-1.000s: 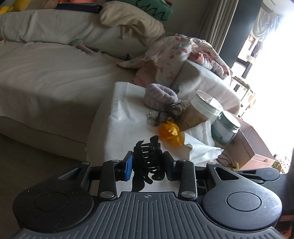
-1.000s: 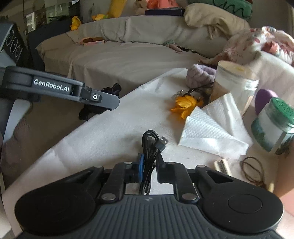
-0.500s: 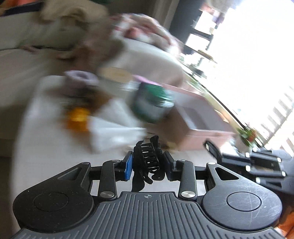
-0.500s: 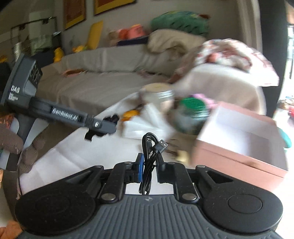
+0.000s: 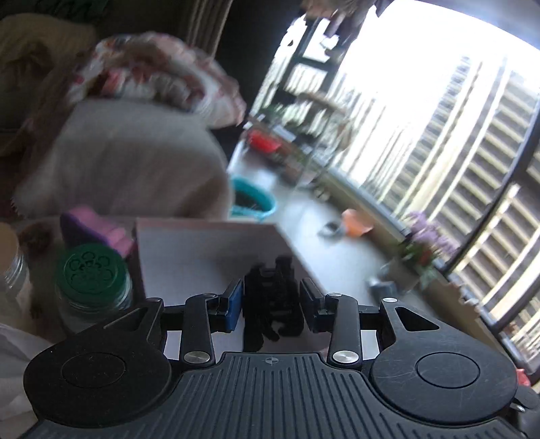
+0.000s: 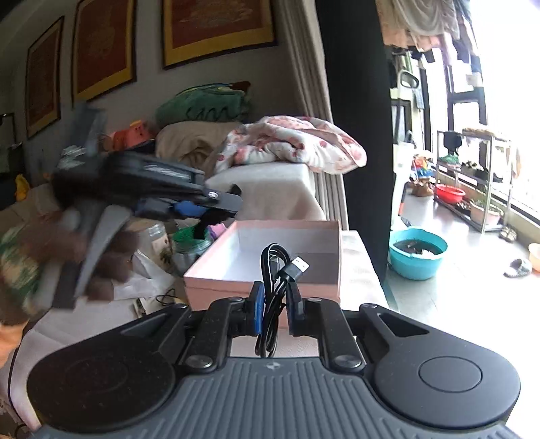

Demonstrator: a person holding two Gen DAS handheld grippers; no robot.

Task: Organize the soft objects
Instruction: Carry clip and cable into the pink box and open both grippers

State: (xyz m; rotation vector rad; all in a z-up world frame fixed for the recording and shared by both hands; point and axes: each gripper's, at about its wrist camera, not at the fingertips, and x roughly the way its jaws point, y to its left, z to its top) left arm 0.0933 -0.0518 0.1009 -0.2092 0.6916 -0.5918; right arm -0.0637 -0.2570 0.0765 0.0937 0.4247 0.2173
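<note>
So, left gripper point(image 5: 271, 305) clamped on a black claw hair clip point(image 5: 270, 297) over the open pink box point(image 6: 270, 266), right gripper point(image 6: 276, 300) pinching a coiled black USB cable point(image 6: 275, 270) just short of that box, green-lidded jar point(image 5: 91, 270) right beside it.

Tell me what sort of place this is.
Most likely a lived-in home living room beside a balcony: gold-framed pictures hang over a cloth-covered sofa heaped with a floral blanket, and a teal plastic basin sits on the sunlit floor by the windows.

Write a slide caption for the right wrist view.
Right tool carries a coiled black cable toward the open pink box.
</note>
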